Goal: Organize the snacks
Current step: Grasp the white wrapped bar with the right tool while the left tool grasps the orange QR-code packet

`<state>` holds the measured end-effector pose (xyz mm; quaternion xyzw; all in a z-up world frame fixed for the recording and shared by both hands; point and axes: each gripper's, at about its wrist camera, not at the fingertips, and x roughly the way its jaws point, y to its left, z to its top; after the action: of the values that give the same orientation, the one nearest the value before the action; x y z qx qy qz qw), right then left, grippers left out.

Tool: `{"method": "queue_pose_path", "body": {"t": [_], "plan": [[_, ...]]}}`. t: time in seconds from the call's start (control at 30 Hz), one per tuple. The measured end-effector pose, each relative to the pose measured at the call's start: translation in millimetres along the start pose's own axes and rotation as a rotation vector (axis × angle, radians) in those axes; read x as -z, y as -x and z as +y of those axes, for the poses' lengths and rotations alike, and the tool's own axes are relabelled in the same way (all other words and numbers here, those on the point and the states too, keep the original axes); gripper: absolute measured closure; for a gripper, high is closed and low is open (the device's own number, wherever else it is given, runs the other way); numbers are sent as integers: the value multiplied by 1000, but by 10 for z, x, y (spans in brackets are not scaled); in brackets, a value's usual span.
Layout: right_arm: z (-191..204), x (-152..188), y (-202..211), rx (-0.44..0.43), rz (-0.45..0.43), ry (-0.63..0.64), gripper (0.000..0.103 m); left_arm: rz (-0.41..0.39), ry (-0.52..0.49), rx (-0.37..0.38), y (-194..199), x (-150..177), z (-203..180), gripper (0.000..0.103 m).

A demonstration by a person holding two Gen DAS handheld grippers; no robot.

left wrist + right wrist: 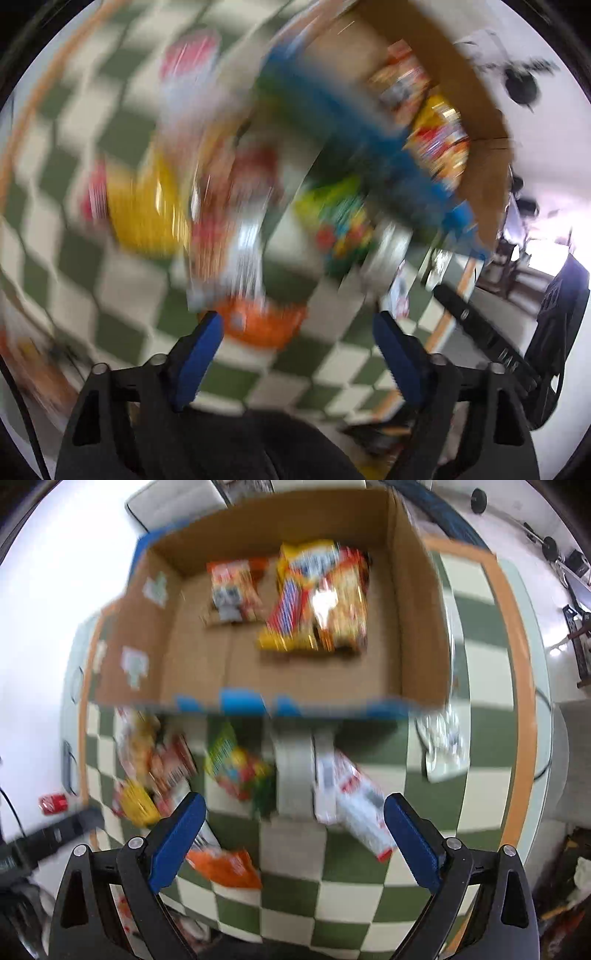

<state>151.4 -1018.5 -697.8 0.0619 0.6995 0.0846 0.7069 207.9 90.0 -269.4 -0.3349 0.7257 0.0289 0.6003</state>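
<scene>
Here both views are smeared with motion blur, the left wrist view far more so. The right tool [295,829] hangs above the counter [295,897], which wears a green and cream checked cloth with an orange border; its blue-padded jaws stand wide apart with nothing between them. Beyond it sits an open cardboard box [417,627] with a blue-printed outside, and a few snack packets [317,602] lie at its far end: a yellow and red heap and, just beside it, a smaller red packet. On the cloth in front of the box lie loose snacks: a white and red packet [354,801] near the right finger, a green and yellow bag [236,768] in the middle, an orange bag [225,867] close to the left finger, and a cluster of red and yellow packets [147,775] to the left.

The left tool [297,332] also has its jaws parted and holds nothing. An orange bag [266,325] lies on the cloth beyond its left finger, though whether it touches is lost in the blur. A yellow packet [147,214] lies further off, and the box rises at upper right.
</scene>
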Motion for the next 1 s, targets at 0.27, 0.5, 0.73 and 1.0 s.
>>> {"method": "queue_pose_path", "body": {"t": [0.27,0.5,0.73,1.0], "plan": [[578,370,304,59,67,0,6,169,245,133,-796,203,525,26],[667,322,123,71,64,0,7,139,342,121,-1085,214,655,42],[818,133,-248,47,87,-26,37,107,120,-41,-954,161,368,50],[802,226,-487,60,144,37,50,88,-261,-371,-920,163,-39,50]]}}
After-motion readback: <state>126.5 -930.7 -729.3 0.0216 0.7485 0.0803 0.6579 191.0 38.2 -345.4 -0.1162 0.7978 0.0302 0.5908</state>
